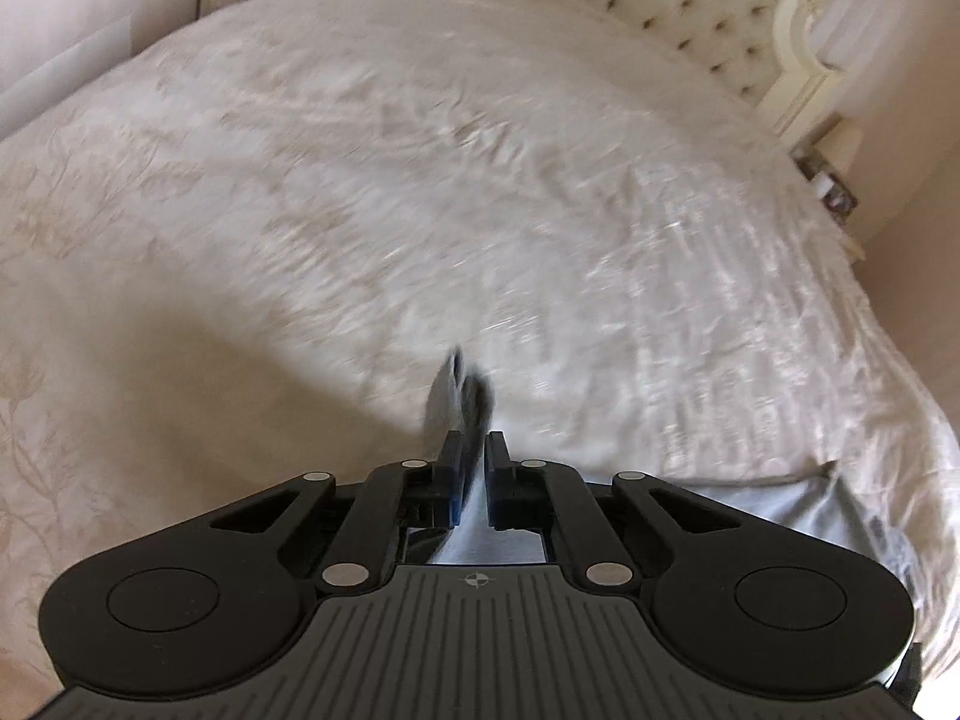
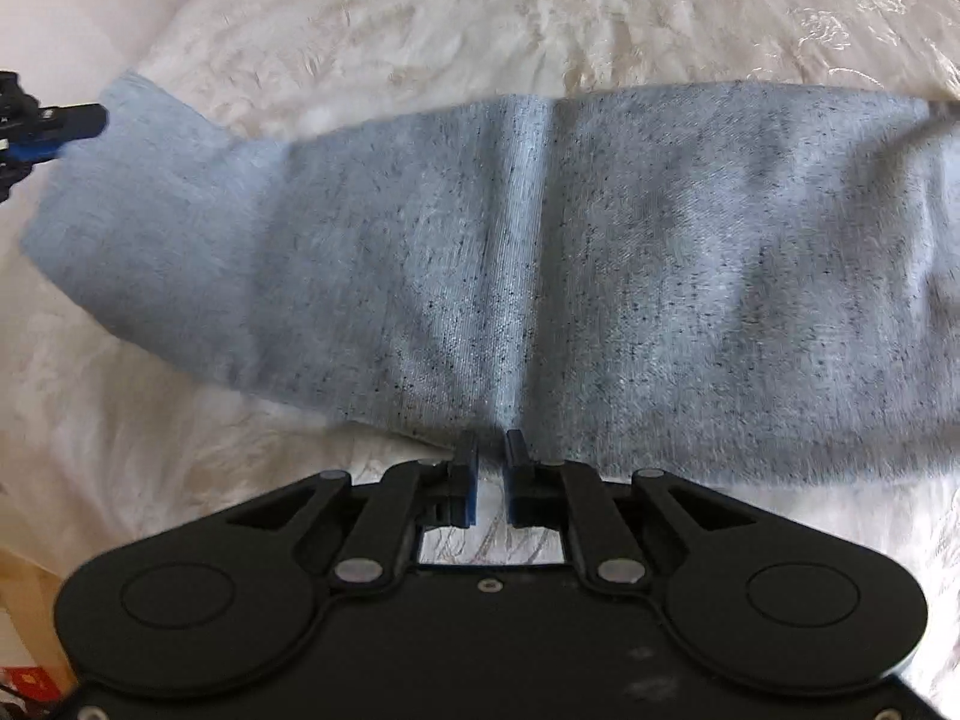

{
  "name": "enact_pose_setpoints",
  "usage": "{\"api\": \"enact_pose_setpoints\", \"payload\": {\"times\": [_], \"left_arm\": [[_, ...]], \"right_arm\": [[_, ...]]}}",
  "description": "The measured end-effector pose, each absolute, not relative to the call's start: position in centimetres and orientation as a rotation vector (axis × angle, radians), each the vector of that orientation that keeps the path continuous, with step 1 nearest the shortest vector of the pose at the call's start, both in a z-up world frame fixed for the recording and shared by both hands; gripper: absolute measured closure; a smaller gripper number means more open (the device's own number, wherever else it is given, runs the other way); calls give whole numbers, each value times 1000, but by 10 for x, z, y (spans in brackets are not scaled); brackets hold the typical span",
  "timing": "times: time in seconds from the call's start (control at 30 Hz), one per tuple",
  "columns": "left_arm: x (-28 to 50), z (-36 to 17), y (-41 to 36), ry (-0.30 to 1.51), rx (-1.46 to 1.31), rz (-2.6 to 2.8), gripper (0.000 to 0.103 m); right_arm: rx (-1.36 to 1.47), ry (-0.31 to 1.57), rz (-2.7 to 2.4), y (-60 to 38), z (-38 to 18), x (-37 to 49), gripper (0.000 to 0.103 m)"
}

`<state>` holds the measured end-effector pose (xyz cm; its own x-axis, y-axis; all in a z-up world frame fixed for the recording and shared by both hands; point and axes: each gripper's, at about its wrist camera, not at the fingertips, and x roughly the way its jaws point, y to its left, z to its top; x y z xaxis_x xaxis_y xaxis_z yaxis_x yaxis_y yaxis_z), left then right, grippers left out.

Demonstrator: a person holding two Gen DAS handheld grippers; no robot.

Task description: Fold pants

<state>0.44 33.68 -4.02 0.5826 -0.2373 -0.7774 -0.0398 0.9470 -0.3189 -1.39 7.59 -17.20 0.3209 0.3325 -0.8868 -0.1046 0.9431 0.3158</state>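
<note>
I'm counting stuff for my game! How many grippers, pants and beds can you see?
Grippers: 2, the left gripper and the right gripper
Pants: 1, the grey-blue pants
Beds: 1, the bed
Total: 4

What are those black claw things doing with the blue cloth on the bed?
A person is folding grey-blue pants over a white bedspread. The left gripper pinches one end of the fabric, and the right gripper pinches the near edge in the middle. The picture is blurry, so things seem to be moving.
</note>
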Motion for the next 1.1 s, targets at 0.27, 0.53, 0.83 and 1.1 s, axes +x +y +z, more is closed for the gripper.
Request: {"api": "enact_pose_setpoints", "payload": {"times": [0.27,0.53,0.83,1.1], "left_arm": [[-8,-33,238,930,-270,-186,96],[-36,-97,223,1082,-282,-74,95],[-61,-141,327,1096,-454,24,44],[-37,-167,376,1114,-519,21,37]], "right_arm": [[290,1152,310,14,-154,-1,89],[164,1095,389,-4,-135,27,77],[145,1122,391,27,-136,32,72],[127,1145,341,57,-134,20,72]]}}
